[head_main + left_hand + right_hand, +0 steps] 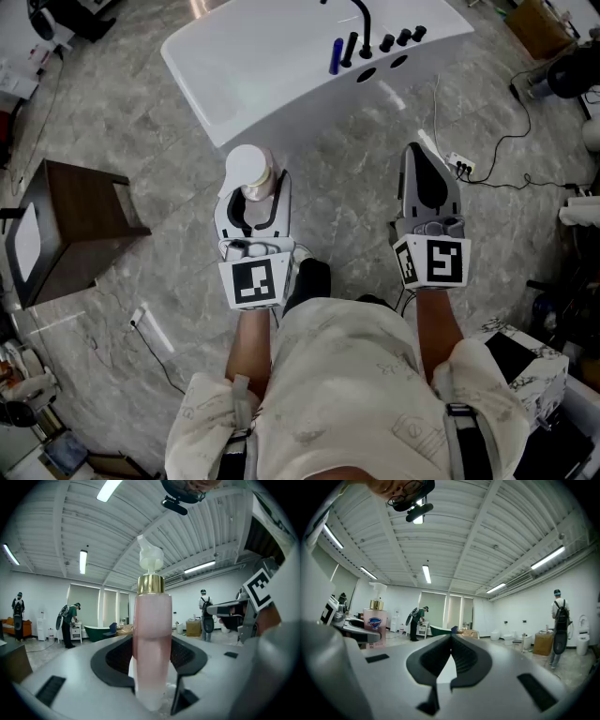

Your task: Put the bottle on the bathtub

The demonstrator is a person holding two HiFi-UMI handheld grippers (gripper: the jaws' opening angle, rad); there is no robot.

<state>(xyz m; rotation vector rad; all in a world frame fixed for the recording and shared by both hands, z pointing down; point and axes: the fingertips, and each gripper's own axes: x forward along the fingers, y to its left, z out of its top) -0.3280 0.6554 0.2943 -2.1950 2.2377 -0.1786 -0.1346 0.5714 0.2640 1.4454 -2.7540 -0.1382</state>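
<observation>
A pink pump bottle (249, 167) with a gold collar and white pump stands upright between the jaws of my left gripper (254, 192), which is shut on its body. The left gripper view shows the bottle (153, 634) filling the gap of that gripper (153, 672). My right gripper (424, 159) is held level to the right, shut with nothing in it; its jaws meet in the right gripper view (451, 644), where the bottle (375, 620) shows far left. The white bathtub (272, 80) lies on the floor ahead, a short way beyond both grippers.
A black faucet (362, 28) with knobs and a blue item (335, 56) sit on the tub's right end. A dark wooden stool (80, 220) stands left. A power strip (460, 167) with cables lies right. A marbled box (527, 361) sits at lower right. People stand far off.
</observation>
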